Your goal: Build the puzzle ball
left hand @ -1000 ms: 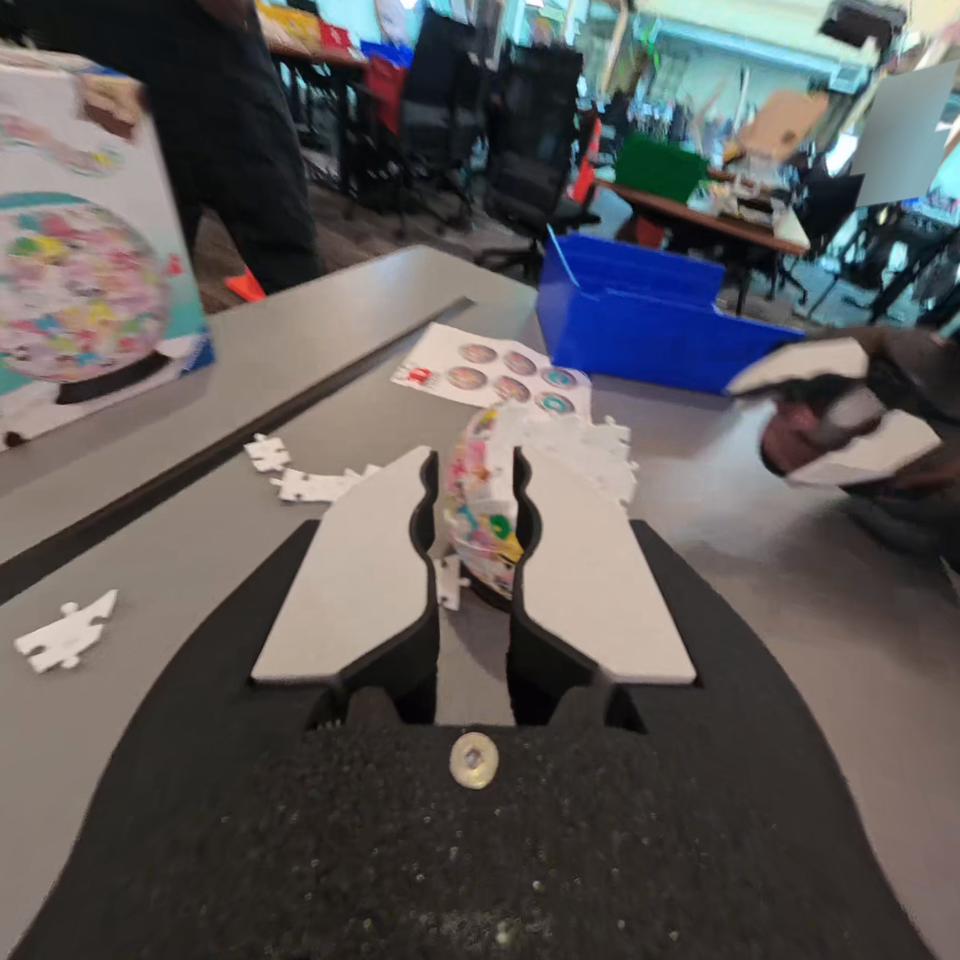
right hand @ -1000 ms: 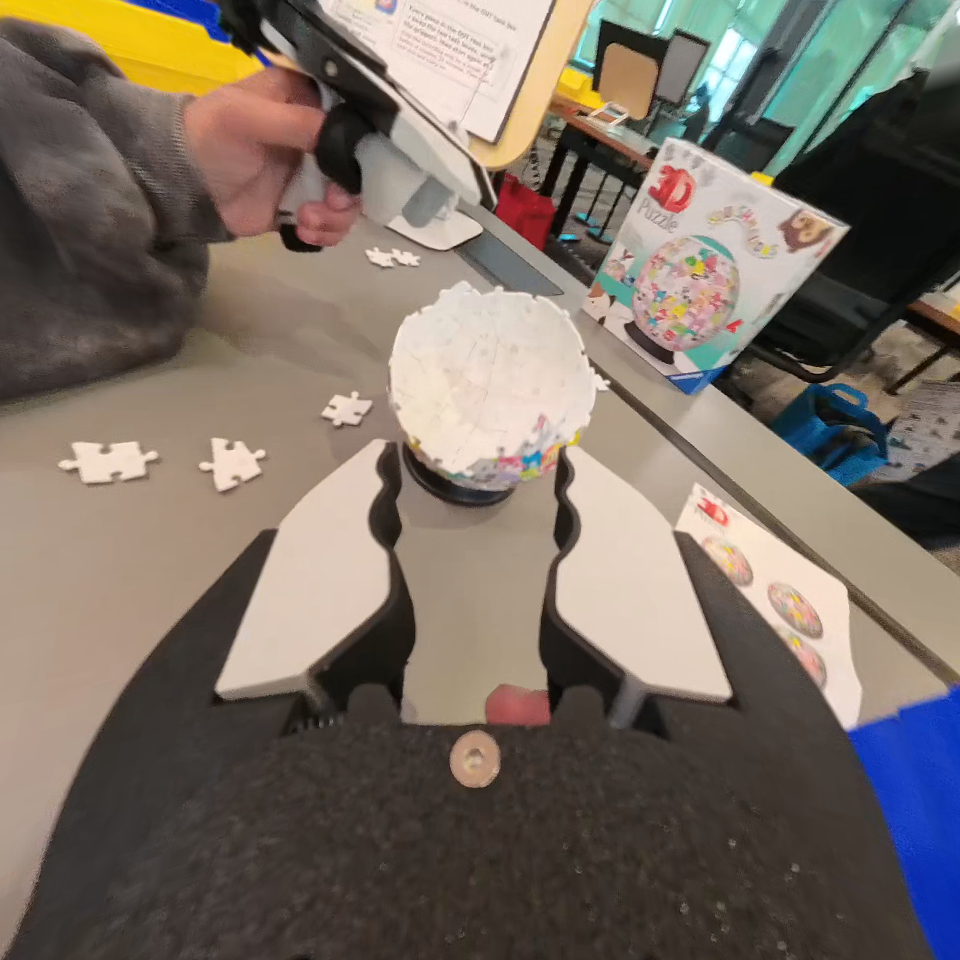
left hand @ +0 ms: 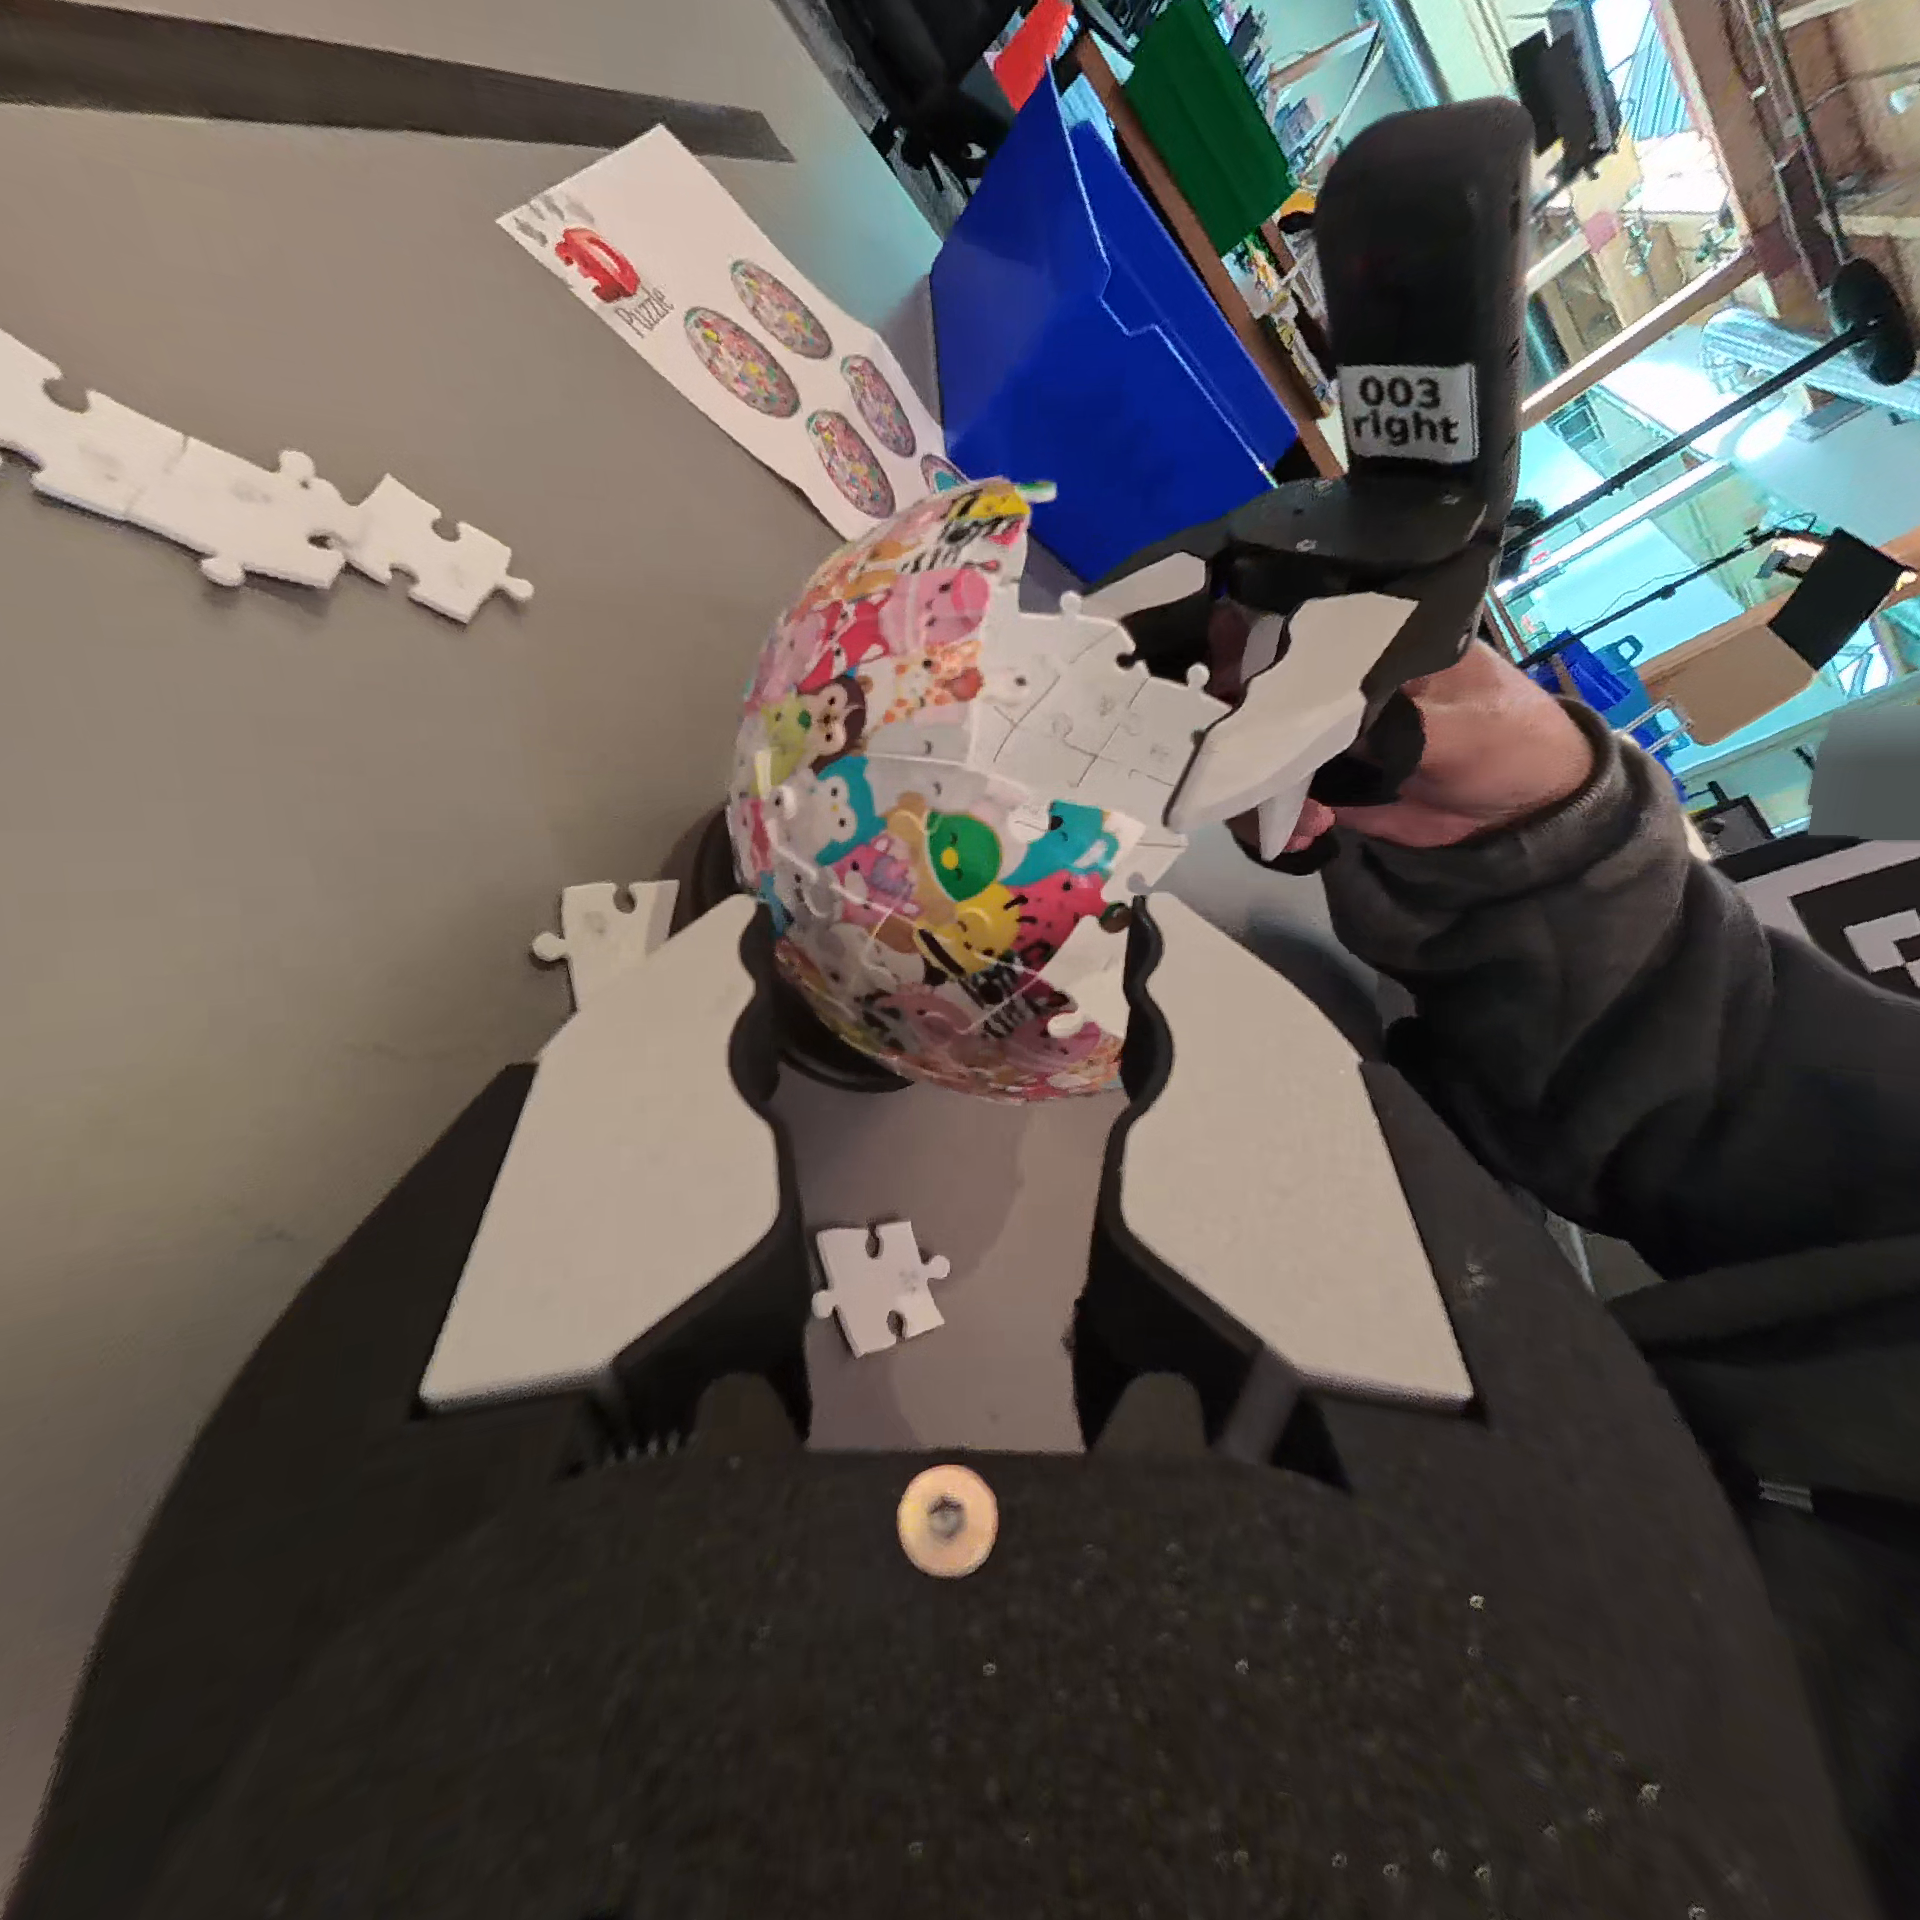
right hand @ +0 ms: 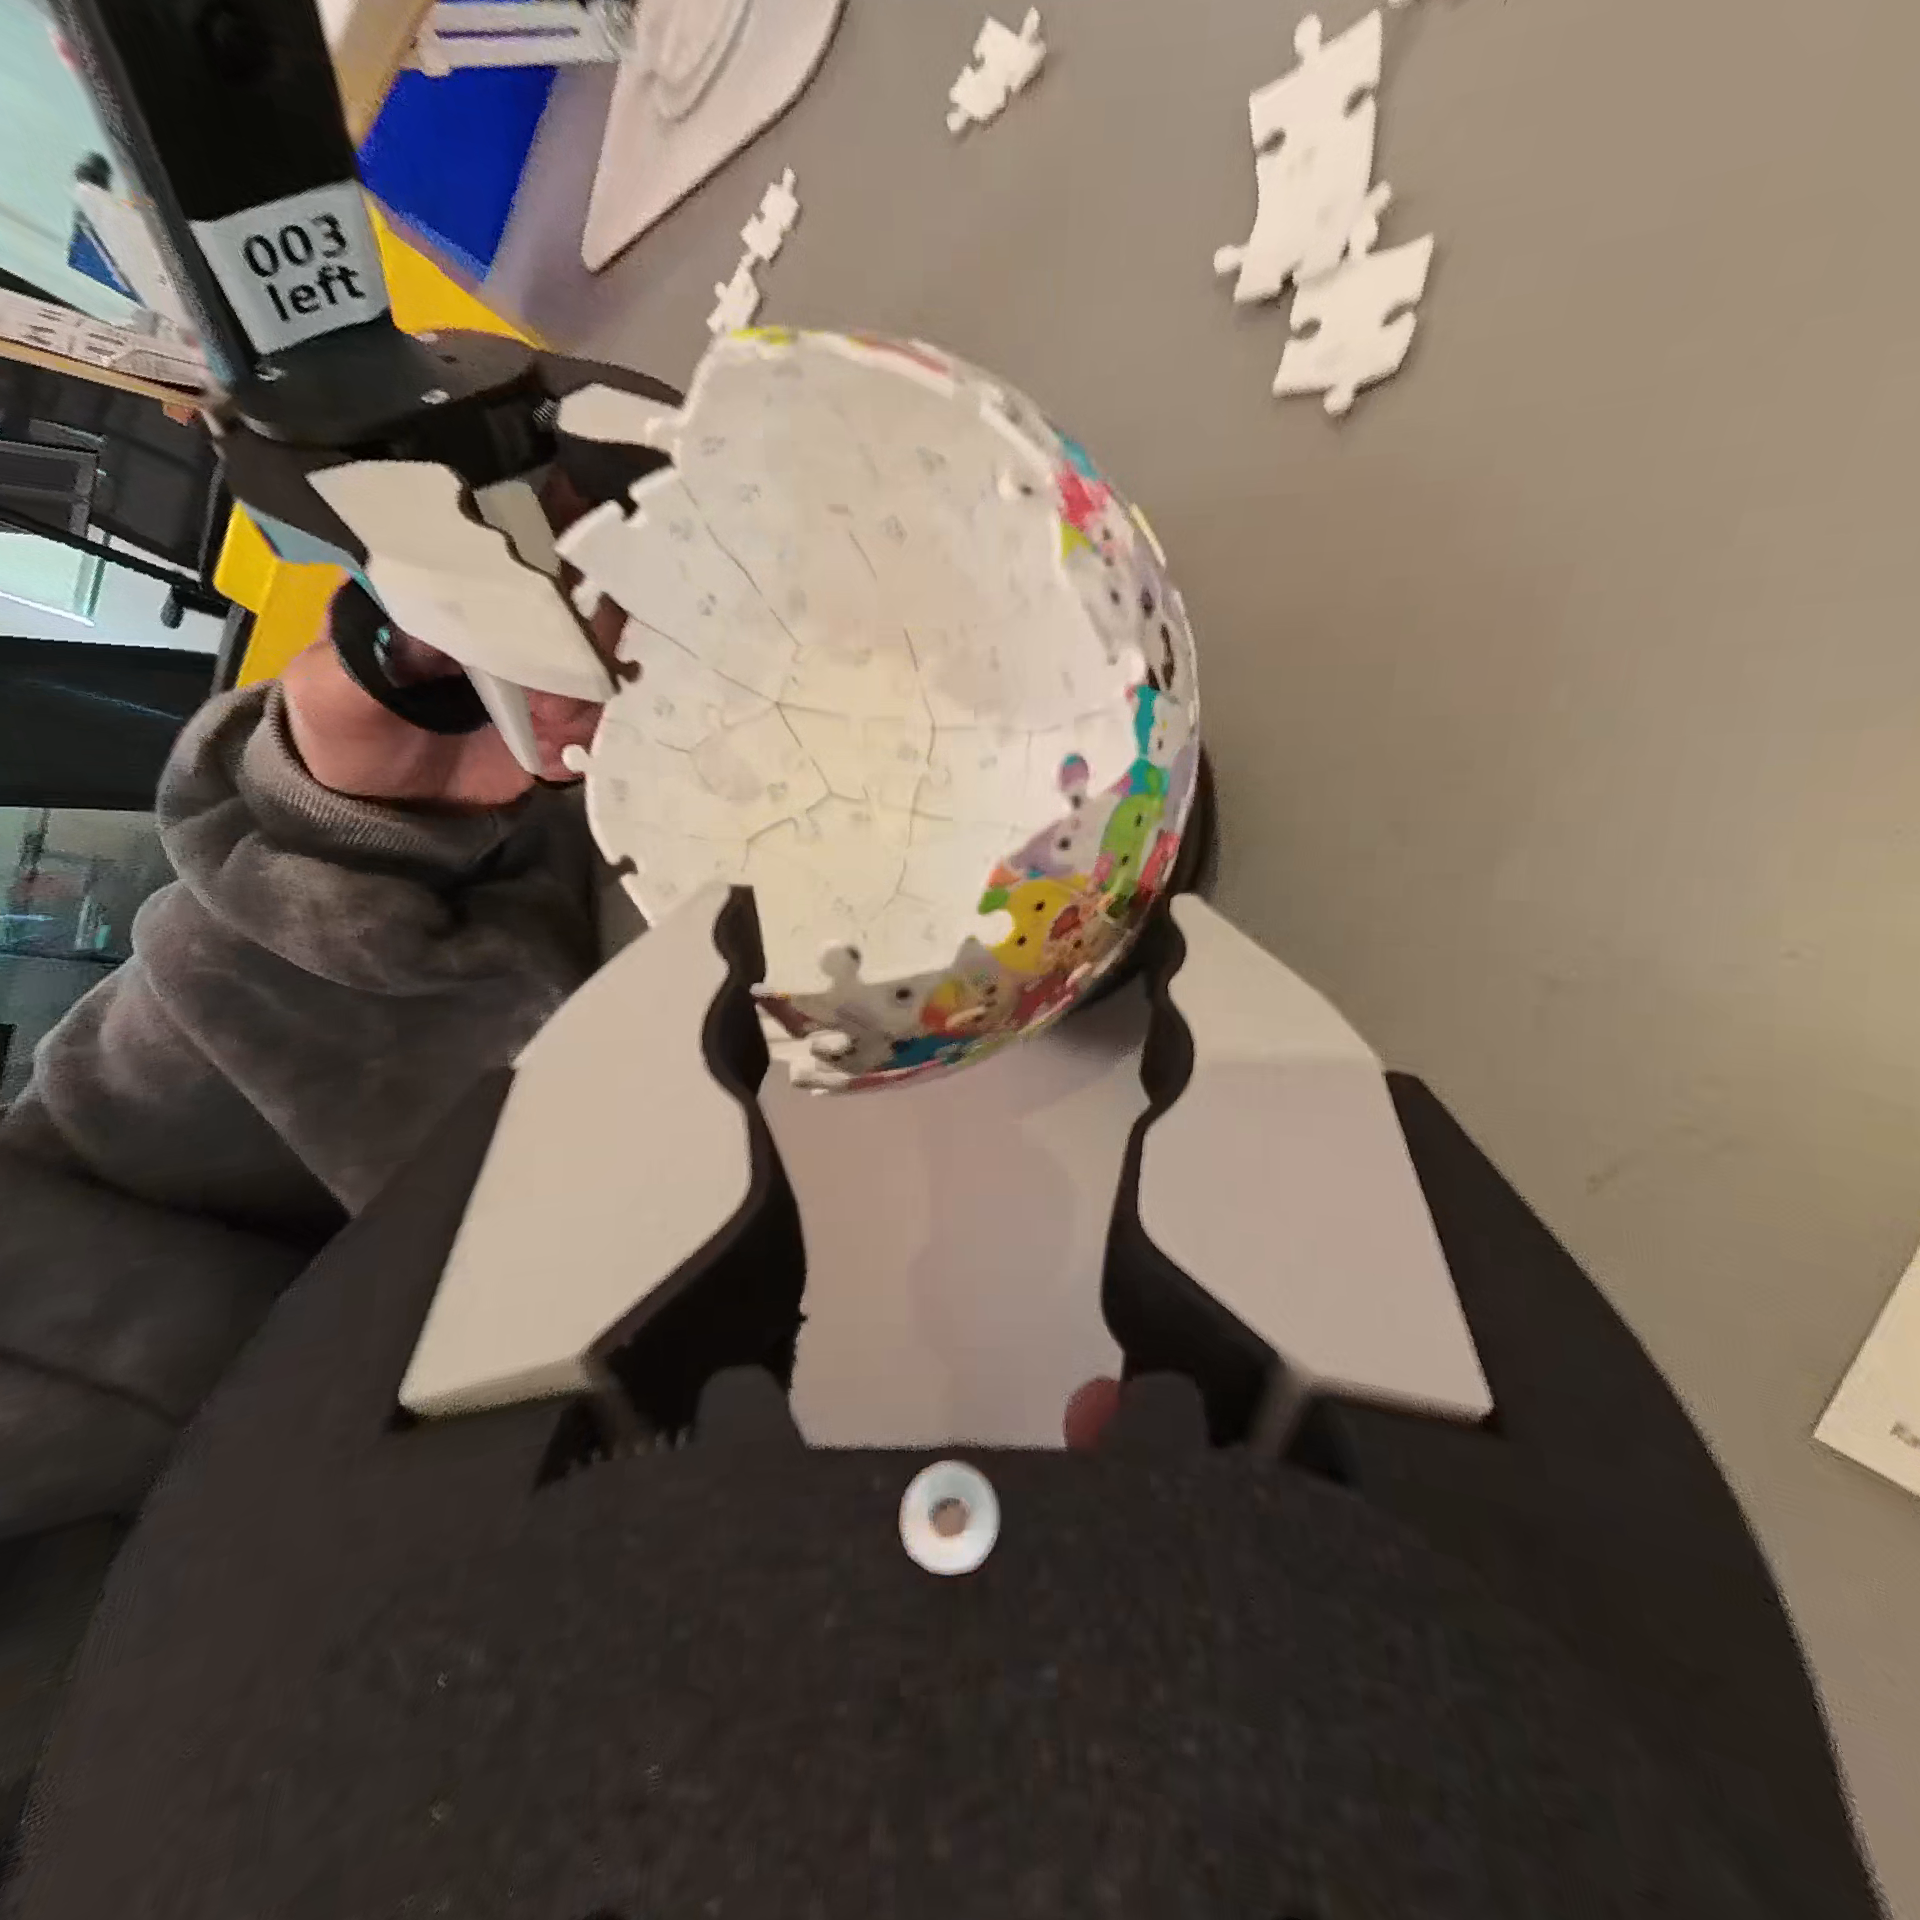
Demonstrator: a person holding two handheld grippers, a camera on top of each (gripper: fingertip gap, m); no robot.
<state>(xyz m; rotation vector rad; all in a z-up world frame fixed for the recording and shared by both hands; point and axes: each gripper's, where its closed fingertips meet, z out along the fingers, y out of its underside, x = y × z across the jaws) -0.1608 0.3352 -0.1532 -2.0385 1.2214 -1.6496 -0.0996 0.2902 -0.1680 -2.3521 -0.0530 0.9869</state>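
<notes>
Both claws, left gripper (left hand: pixel 940 966) and right gripper (right hand: pixel 945 961), are gaping wide, flanking the half-built colourful cartoon-printed puzzle ball (left hand: pixel 914 831) sitting on its black round stand (right hand: pixel 1195 831) on the grey table (left hand: pixel 260 831).

The puzzle ball (left hand: pixel 914 831) hides most of its black stand (left hand: pixel 717 862) (only a dark sliver shows).

Lying flat on grey table (left hand: pixel 260 831): printed white leaflet (left hand: pixel 717 322) showing coloured spheres. Standing just beyond it at the table edge: blue bin (left hand: pixel 1081 343). Showing behind, off the table: green panel (left hand: pixel 1205 135). Sitting at upper left of right wrist view: yellow bin (right hand: pixel 270 582).
</notes>
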